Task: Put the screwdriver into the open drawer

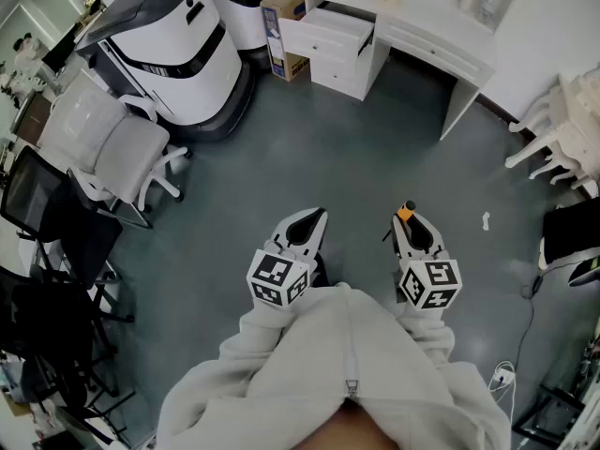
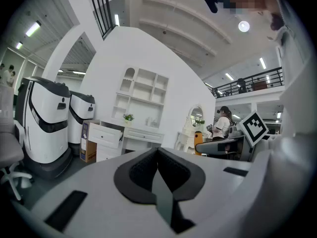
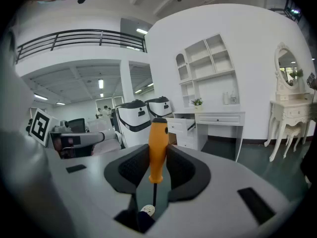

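The right gripper (image 1: pixel 411 223) clamps the screwdriver (image 3: pixel 158 148) by its orange handle (the shaft points back toward the person), the left gripper (image 1: pixel 307 223) is closed on nothing, and the open drawer (image 1: pixel 330 31) stands well apart across the floor (image 1: pixel 375 148).

Right gripper (image 1: pixel 411 220) grips screwdriver (image 1: pixel 405 212) (orange handle); drawer (image 1: pixel 330 32) open.

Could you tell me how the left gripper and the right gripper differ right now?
The left gripper is empty; the right gripper holds the orange-handled screwdriver. The left gripper's jaws meet at the tips; the right gripper's stand apart, pressed on the handle. Both face the open drawer.
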A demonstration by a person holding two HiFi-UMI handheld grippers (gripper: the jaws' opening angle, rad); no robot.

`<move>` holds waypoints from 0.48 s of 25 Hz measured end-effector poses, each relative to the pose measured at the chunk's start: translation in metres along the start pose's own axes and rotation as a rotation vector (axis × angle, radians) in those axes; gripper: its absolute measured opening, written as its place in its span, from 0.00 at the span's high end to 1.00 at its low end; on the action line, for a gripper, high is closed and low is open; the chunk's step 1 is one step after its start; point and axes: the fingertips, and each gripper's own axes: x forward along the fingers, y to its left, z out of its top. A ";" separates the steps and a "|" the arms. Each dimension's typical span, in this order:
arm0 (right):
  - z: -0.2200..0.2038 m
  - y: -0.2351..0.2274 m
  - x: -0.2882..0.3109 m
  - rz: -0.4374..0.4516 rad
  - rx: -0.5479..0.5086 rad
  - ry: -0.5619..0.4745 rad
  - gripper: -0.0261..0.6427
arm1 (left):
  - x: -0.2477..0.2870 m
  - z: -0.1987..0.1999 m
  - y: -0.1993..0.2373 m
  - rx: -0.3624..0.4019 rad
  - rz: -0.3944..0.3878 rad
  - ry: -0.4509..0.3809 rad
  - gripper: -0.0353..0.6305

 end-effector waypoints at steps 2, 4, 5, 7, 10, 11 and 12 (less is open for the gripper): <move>0.000 0.001 -0.001 0.000 -0.002 -0.002 0.78 | -0.002 0.001 0.000 -0.001 0.002 -0.007 0.92; -0.001 0.002 -0.003 0.000 -0.003 -0.003 0.78 | -0.005 0.001 -0.001 -0.001 0.002 -0.011 0.92; -0.002 0.003 -0.004 0.001 -0.004 -0.004 0.78 | -0.006 0.000 -0.002 -0.001 0.001 -0.011 0.92; -0.002 0.005 -0.006 0.004 -0.008 -0.004 0.78 | -0.009 -0.001 -0.004 -0.002 0.001 -0.012 0.92; -0.003 0.007 -0.009 0.011 -0.012 -0.006 0.78 | -0.012 -0.001 -0.007 0.001 0.007 -0.016 0.92; -0.003 0.007 -0.010 0.012 -0.010 -0.007 0.78 | -0.014 -0.002 -0.008 0.003 0.009 -0.016 0.92; -0.004 0.008 -0.012 0.013 -0.005 -0.011 0.78 | -0.016 -0.002 -0.009 0.005 0.011 -0.016 0.92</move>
